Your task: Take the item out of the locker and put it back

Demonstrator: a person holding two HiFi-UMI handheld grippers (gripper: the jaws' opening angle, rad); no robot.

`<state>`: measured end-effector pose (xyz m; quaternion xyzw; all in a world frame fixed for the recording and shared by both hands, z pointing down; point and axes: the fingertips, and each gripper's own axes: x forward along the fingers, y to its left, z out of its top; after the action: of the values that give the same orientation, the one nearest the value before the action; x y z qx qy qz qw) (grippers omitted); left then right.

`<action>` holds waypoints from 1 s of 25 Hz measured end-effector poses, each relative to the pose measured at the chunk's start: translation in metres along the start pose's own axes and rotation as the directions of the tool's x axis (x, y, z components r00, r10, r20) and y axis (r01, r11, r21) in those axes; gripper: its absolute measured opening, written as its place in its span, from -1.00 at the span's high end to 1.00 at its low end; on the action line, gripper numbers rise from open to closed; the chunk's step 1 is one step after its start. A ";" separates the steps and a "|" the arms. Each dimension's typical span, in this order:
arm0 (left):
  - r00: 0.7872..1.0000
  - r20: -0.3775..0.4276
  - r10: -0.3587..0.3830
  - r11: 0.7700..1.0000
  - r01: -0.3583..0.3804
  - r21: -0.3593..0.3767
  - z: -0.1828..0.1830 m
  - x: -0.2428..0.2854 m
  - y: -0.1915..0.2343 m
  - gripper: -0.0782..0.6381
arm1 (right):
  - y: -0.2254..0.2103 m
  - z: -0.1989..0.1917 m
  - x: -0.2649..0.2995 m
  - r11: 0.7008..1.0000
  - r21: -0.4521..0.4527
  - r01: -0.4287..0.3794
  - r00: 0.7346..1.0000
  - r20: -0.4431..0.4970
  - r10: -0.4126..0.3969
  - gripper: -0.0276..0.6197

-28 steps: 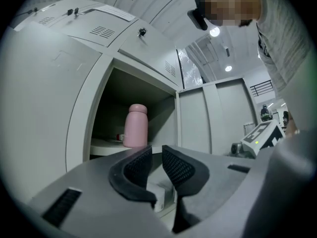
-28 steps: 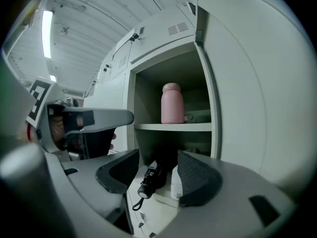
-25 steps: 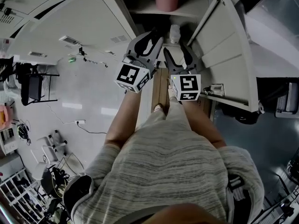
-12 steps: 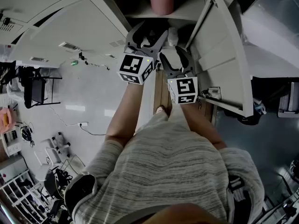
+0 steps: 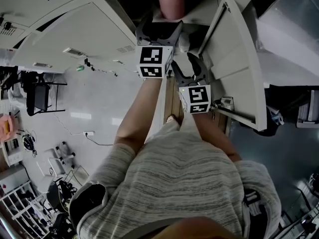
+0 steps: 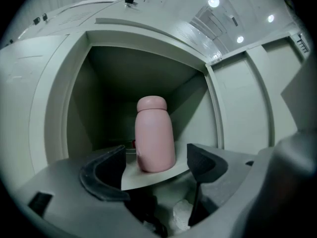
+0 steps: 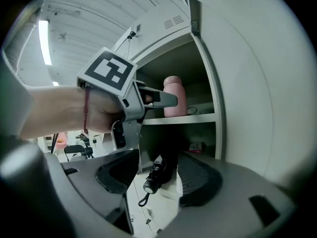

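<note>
left hand-held gripper (image 6: 157,158) has just been opening its jaws, nothing between them, pink bottle (image 6: 154,135) upright on the locker shelf (image 6: 134,175) straight ahead, so an off-centre push could easily tip it

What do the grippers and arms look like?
The left gripper and right gripper: grey bodies, curved black pads, each with a white cube of black square markers. Bare forearms; striped grey short-sleeved shirt; thin red band on left wrist.
</note>
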<state>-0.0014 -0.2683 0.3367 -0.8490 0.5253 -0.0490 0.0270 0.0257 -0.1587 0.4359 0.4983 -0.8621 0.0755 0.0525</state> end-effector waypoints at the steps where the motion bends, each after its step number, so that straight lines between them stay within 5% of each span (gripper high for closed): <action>1: 1.000 -0.002 0.007 1.000 -0.007 0.003 0.000 0.004 0.000 -0.27 | 0.000 -0.001 0.000 1.000 -0.001 -0.002 1.000 -0.004 0.002 0.12; 25: 0.978 -0.147 0.147 0.989 -0.142 0.046 -0.017 0.062 0.008 -0.35 | -0.006 -0.018 0.011 0.999 -0.039 -0.036 0.995 -0.098 0.032 0.12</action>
<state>0.0167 -0.3272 0.3561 -0.8020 0.5852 -0.1196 0.0058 0.0258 -0.1681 0.4563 0.4780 -0.8683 0.0832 0.1034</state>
